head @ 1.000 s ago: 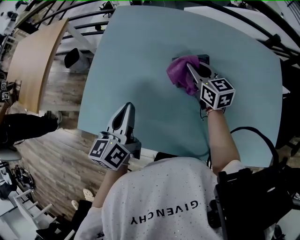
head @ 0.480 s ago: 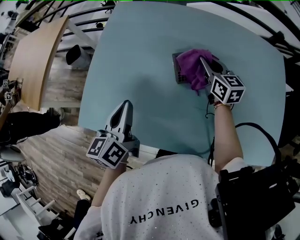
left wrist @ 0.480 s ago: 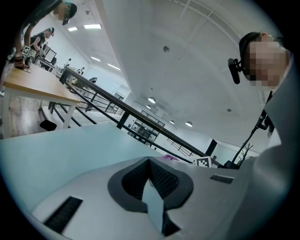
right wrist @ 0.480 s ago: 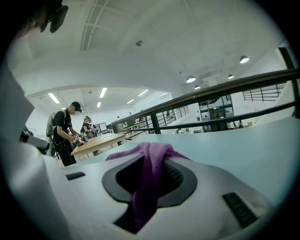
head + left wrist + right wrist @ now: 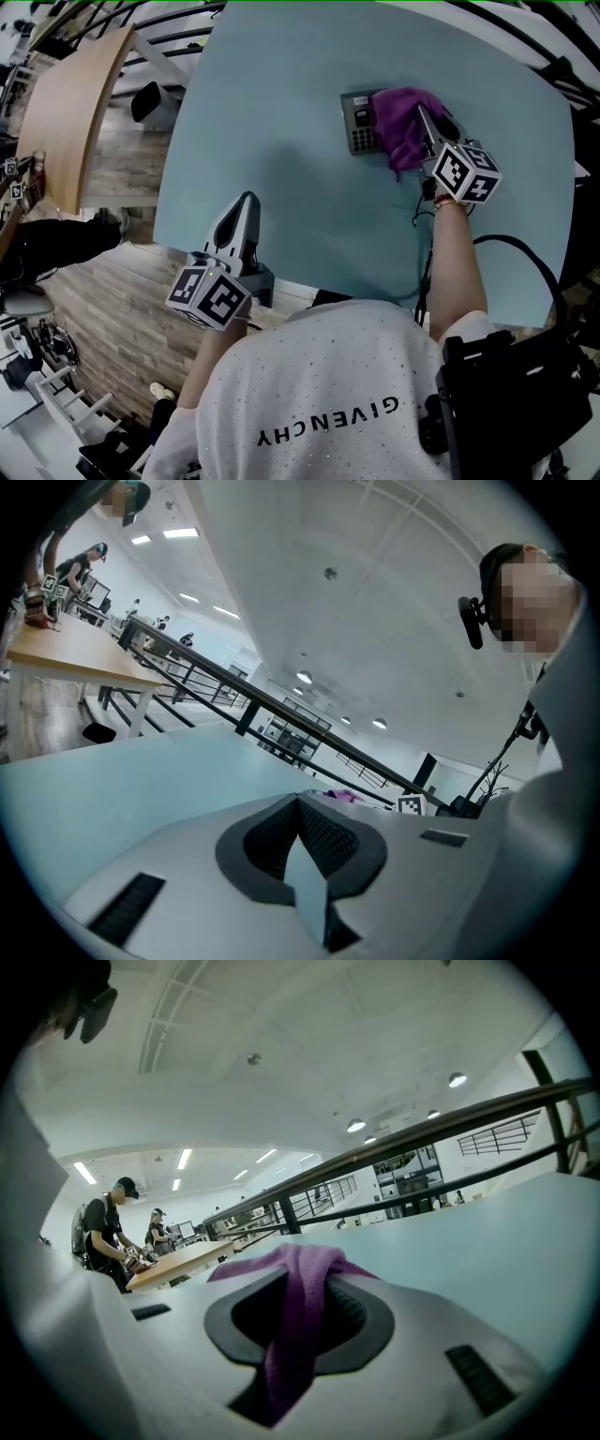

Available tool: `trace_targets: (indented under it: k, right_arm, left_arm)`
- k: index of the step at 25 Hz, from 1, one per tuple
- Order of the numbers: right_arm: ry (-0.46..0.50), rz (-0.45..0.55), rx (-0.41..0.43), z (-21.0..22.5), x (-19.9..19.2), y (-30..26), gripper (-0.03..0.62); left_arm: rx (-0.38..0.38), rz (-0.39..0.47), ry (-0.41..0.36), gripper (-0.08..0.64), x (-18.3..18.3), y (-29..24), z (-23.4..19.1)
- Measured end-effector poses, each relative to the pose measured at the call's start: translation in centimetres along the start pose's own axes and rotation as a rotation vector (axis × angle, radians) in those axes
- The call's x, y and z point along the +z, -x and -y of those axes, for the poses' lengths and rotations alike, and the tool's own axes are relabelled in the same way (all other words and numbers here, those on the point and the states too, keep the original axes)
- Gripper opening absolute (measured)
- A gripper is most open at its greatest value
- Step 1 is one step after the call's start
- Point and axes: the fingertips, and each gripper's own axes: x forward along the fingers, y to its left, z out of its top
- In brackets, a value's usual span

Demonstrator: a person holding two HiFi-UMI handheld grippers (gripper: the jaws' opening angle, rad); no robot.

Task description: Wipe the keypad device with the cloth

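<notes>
A grey keypad device [image 5: 360, 123] lies on the far right part of the pale blue table [image 5: 281, 141]. A purple cloth [image 5: 405, 122] covers the device's right half, leaving the keys and small screen on its left showing. My right gripper [image 5: 424, 120] is shut on the cloth [image 5: 298, 1309] and presses it onto the device. My left gripper [image 5: 246, 203] rests at the table's near edge, jaws together with nothing between them [image 5: 302, 841]. The cloth [image 5: 339, 796] peeks over the table far ahead in the left gripper view.
A black cable [image 5: 419, 246] runs from the device toward the table's near right edge. A wooden table [image 5: 66, 103] stands to the left, with people working at it [image 5: 105, 1232]. Black railings [image 5: 412, 1168] run behind the blue table.
My right gripper has dragged the cloth to the right across the device, uncovering the keypad on its left side. The left gripper has stayed at the near edge.
</notes>
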Motion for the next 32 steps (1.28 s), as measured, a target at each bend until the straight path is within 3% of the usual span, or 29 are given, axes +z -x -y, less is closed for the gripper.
trace_targets:
  k: [4, 7, 9, 11, 15, 21, 26, 32]
  right_arm:
    - [-0.049, 0.033, -0.067, 1.8, 0.3, 1.5, 0.074]
    - [-0.035, 0.170, -0.122, 2.1, 3.0, 3.9, 0.074]
    - [-0.018, 0.261, -0.092, 0.6, 4.8, 4.8, 0.074]
    - [0.025, 0.288, -0.003, -2.2, 5.5, 4.5, 0.074]
    - [0.140, 0.168, 0.200, -8.8, 2.7, 1.7, 0.074]
    - [0.220, 0.004, 0.349, -14.7, -2.0, -0.9, 0.074]
    - [0.227, -0.083, 0.342, -14.7, -4.1, -2.8, 0.074]
    - [0.230, -0.085, 0.282, -12.7, -3.3, -2.5, 0.074]
  left_arm:
    - [0.000, 0.004, 0.023, 0.000, 0.0, 0.3, 0.1]
    - [0.000, 0.007, 0.033, 0.000, -0.2, 0.9, 0.3]
    - [0.004, 0.009, 0.035, 0.000, -0.4, 1.1, 0.3]
    - [0.008, 0.009, 0.038, 0.000, -0.6, 1.0, 0.3]
    - [0.014, 0.005, 0.040, 0.000, -0.8, 1.3, -0.1]
    - [0.036, 0.016, 0.044, 0.000, -1.0, 2.2, -0.7]
    - [0.046, 0.012, 0.046, 0.000, -1.6, 2.6, -0.9]
    - [0.058, 0.019, 0.053, 0.000, -1.2, 2.8, -1.0]
